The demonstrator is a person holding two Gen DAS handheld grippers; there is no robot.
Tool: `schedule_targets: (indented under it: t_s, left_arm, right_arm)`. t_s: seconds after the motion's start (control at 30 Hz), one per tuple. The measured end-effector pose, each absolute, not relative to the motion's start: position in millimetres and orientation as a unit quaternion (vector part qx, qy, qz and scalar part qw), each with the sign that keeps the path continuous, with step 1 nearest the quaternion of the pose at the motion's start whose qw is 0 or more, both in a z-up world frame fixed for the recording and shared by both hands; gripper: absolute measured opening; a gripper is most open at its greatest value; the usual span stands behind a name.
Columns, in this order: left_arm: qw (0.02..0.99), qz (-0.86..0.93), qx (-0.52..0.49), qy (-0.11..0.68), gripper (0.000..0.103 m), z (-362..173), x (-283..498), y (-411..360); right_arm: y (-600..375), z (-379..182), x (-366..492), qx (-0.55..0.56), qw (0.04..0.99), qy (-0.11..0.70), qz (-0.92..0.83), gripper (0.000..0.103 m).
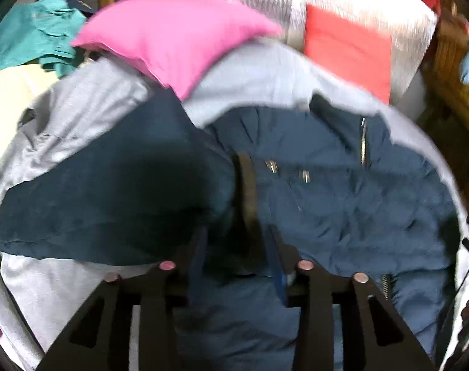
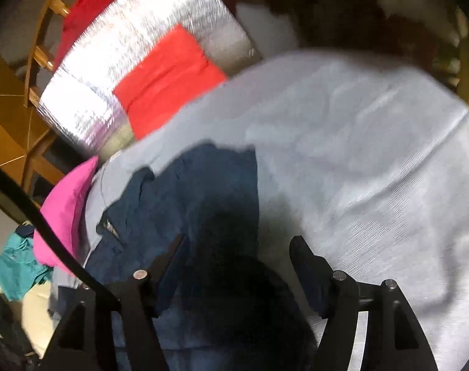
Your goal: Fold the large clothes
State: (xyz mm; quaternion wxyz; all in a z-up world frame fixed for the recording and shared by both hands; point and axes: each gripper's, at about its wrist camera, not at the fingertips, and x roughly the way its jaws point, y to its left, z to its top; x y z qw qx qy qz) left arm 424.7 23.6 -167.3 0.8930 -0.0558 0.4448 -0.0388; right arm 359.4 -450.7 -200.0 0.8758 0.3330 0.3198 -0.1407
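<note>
A navy blue padded jacket (image 1: 342, 204) lies spread on a light grey sheet (image 1: 265, 74), with metal zip pulls (image 1: 273, 167) showing near its middle. A folded flap of it covers the left part. My left gripper (image 1: 237, 247) hovers over the jacket with its fingers apart and the pads clear of the fabric. In the right wrist view the jacket's edge (image 2: 197, 191) lies on the same grey sheet (image 2: 358, 154). My right gripper (image 2: 237, 247) stands wide open above that edge and casts a dark shadow on it.
A pink cushion (image 1: 172, 40) rests on the sheet behind the jacket. Beyond are a red cloth (image 1: 348, 49) on a silver foil mat (image 2: 135, 46), a teal garment (image 1: 39, 34) at the far left, and wooden furniture (image 2: 14, 117). A black cable (image 2: 33, 213) crosses the right view.
</note>
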Motion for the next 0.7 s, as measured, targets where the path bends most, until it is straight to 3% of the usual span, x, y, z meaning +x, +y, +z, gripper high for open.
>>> schedule_targets:
  t_s: [0.17,0.3,0.5,0.7]
  left_arm:
    - [0.916,0.011,-0.123,0.382,0.068,-140,395,88]
    - [0.897,0.094,-0.207,0.379,0.07,-149,377,155]
    - [0.827,0.175,-0.369,0.387,0.07,-193,361,242]
    - [0.784,0.197,-0.45,0.379,0.068,-225,358,281]
  right_arm:
    - [-415,-171,346,0.269,0.916,0.274,-0.114,0.07]
    - [-368,-176,363,0.227,0.922,0.309,-0.045,0.06]
    - [-322,-230,406,0.184,0.889,0.419,-0.02,0.06]
    - [-329,-210,395,0.213,0.895,0.392,-0.008,0.06]
